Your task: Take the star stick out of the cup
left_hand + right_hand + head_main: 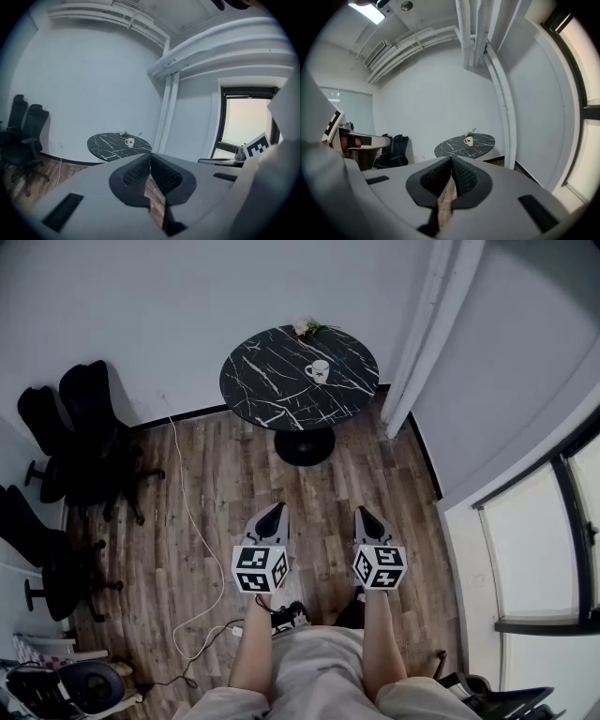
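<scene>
Cup on counter at upper centre, well apart from left gripper and right gripper below; both jaws pressed together, empty (neither clearly nearer).

Open floor to table; chairs left.

- A round black table with white marble veining stands on a single dark pedestal foot, close to the white wall.
- A small flowering plant sits at the table's far edge.
- Black office chairs cluster along the left wall.
- A white cable trails across the wood-plank floor.
- A white column rises just right of the table.
- A dark-framed window fills the right side.
</scene>
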### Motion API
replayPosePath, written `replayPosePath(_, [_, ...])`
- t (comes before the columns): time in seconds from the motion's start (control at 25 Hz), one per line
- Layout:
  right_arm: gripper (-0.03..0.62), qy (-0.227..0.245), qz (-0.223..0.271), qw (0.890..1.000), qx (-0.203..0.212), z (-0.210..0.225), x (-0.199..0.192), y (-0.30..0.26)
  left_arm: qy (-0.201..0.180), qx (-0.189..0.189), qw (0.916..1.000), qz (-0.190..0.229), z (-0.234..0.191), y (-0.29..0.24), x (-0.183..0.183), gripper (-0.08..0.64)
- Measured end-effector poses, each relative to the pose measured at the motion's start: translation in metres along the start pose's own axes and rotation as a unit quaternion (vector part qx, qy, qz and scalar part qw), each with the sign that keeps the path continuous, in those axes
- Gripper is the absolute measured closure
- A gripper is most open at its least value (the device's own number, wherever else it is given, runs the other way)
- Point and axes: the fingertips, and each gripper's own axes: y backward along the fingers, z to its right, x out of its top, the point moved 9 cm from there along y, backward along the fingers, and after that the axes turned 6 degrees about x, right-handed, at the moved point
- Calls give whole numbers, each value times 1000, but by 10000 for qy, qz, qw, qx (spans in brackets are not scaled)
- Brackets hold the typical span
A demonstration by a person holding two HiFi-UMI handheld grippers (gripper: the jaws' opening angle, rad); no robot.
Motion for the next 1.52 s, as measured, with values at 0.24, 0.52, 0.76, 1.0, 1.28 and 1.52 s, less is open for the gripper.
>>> replayPosePath(0.24, [558, 239, 11, 9996, 116, -33, -10, -9, -75, -81, 9998, 144, -18, 10, -4, 538])
replayPosePath(0.52, [558, 111, 299, 9995, -8, -58, 1, -5, -243, -269, 9991, 234, -30, 29, 5, 538])
replayPosePath(0.76, [557, -124, 372, 9988, 278, -59, -4, -23, -131, -303, 9991, 268, -46, 25, -3, 538])
replayPosePath(1.0, [557, -489, 411, 9958, 650, -62, 2, -78, -111, -77, 9986, 513, -90, 14, 9, 538])
replayPosePath(1.28, [557, -596, 461, 9903, 1168, -75, 27, -161, -187, 227, 9986, 443, -146, -28, 39, 538])
replayPosePath(1.52, [557, -667, 544, 9906, 1067, -58, 54, -211, -336, 491, 9978, 278, -173, -75, 69, 538])
